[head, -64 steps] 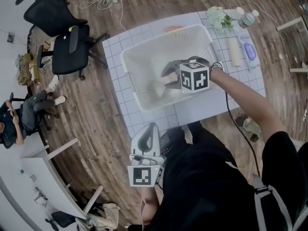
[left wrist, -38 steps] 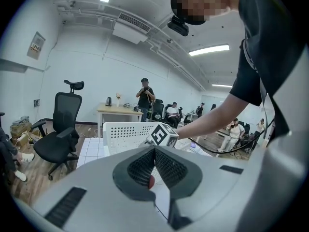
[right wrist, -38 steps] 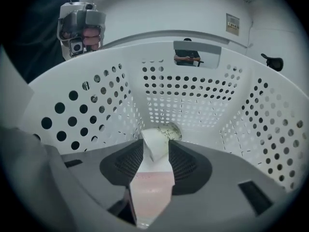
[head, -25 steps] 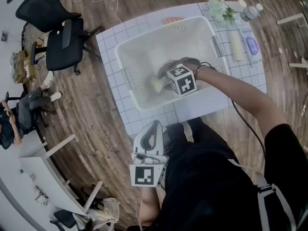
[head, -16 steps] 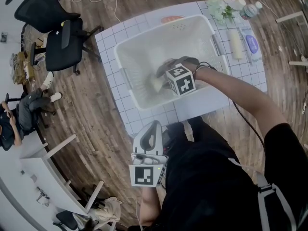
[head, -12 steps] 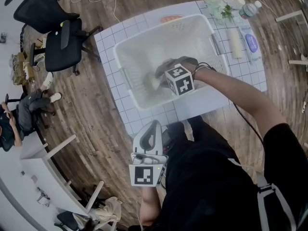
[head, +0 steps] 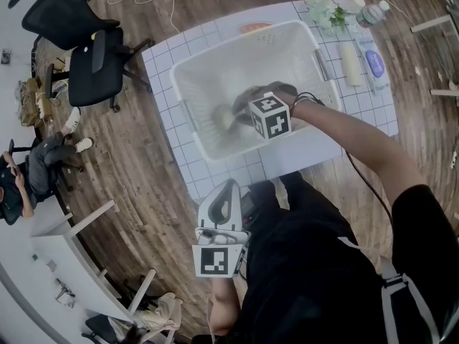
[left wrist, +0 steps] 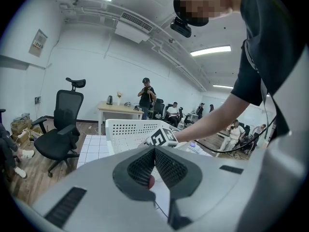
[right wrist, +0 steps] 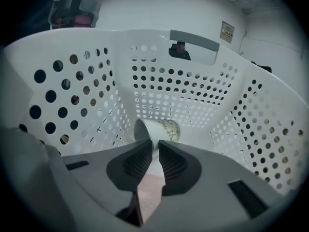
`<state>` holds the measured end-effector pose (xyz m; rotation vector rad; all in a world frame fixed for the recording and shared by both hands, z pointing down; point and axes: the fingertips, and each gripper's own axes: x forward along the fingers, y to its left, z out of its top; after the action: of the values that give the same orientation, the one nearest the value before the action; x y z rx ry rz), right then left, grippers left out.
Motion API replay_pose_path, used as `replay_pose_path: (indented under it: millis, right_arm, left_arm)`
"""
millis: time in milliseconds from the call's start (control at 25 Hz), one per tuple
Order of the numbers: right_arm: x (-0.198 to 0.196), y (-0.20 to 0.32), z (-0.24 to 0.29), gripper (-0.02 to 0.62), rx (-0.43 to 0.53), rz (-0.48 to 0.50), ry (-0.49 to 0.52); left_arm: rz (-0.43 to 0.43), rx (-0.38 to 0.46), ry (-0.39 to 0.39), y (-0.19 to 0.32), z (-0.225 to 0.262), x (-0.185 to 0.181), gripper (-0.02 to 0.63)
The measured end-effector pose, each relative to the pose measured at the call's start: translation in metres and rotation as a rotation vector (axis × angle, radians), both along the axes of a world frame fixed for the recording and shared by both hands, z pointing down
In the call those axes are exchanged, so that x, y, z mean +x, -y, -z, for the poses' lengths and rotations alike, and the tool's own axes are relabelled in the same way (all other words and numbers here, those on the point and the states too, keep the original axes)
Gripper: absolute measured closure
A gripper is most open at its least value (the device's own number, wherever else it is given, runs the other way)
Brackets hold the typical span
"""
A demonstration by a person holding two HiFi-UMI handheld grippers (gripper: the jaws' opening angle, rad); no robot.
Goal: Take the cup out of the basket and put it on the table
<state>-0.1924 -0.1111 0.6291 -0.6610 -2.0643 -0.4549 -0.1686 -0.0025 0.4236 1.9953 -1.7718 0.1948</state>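
Two hand-held grippers share the moment. The right gripper (right wrist: 156,143) reaches down into a white perforated plastic basket (right wrist: 120,40). Its jaws have just been closing and are now drawn nearly together, pinching the lower rim wall of a white paper cup with dark print (right wrist: 167,129), one jaw at the cup's mouth and the other under its side. The cup lies on its side on the basket floor; in the head view it sits at 9 o'clock of the right gripper, towards the basket's left wall. The basket stands on a white grid-lined table (head: 287,165). The left gripper (left wrist: 155,149) hangs off the table at 6 o'clock of the basket, close against the person's dark clothing, with its jaws pressed together on nothing. At 1 o'clock of the basket a clear plastic bottle (head: 368,13) and a small bunch of white flowers (head: 326,9) rest on the table. Two black office chairs (head: 100,70) stand on the wood floor at 10 o'clock.
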Motion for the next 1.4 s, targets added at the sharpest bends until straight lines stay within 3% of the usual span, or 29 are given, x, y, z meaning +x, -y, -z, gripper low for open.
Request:
replay_pose_path:
  millis: [200, 880, 1400]
  right_arm:
    - [-0.003, 0.009, 0.012, 0.573, -0.015, -0.058, 0.03]
    - [0.003, 0.019, 0.043, 0.575, -0.027, -0.129, 0.053]
    - [0.016, 0.029, 0.114, 0.575, -0.016, -0.229, 0.154]
  left_arm:
    - [-0.006, 0.007, 0.005, 0.0, 0.002, 0.002, 0.597]
    - [-0.018, 0.043, 0.034, -0.005, 0.016, 0.011, 0.597]
    - [-0.013, 0.106, 0.049, -0.004, 0.04, 0.022, 0.597]
